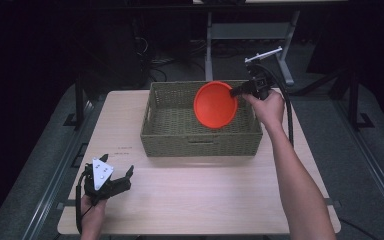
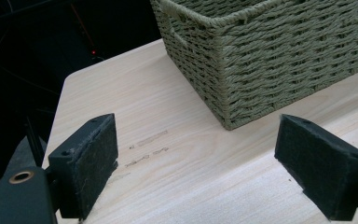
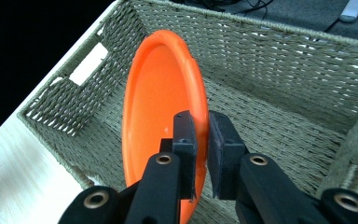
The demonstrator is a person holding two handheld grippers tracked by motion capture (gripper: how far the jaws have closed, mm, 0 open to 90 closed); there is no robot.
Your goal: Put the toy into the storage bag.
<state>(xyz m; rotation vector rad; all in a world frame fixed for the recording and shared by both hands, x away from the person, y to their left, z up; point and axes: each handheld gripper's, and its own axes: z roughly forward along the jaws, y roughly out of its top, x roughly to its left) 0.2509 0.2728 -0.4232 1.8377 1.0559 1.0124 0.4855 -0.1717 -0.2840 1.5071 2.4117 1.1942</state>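
Pale wood table [image 1: 190, 200] in a dark room carries one woven basket [image 1: 200, 142]. One orange plate [image 1: 215, 105] hangs over the basket's inside, tipped up on edge, its hollow face turned toward the person's left. The right gripper [image 1: 236, 91] has its jaws clamped on the plate's rim. The left gripper [image 1: 125, 177] rests near the table's front corner, well apart from the basket, jaws wide apart with nothing between them.

The table [image 1: 205, 200] lay bare across the lower half of the high view, open for passing. The woven basket [image 1: 200, 142] blocked its upper centre, walls standing all round. Inside, the tilted orange plate [image 1: 215, 105] took the right part; the left part stayed free.
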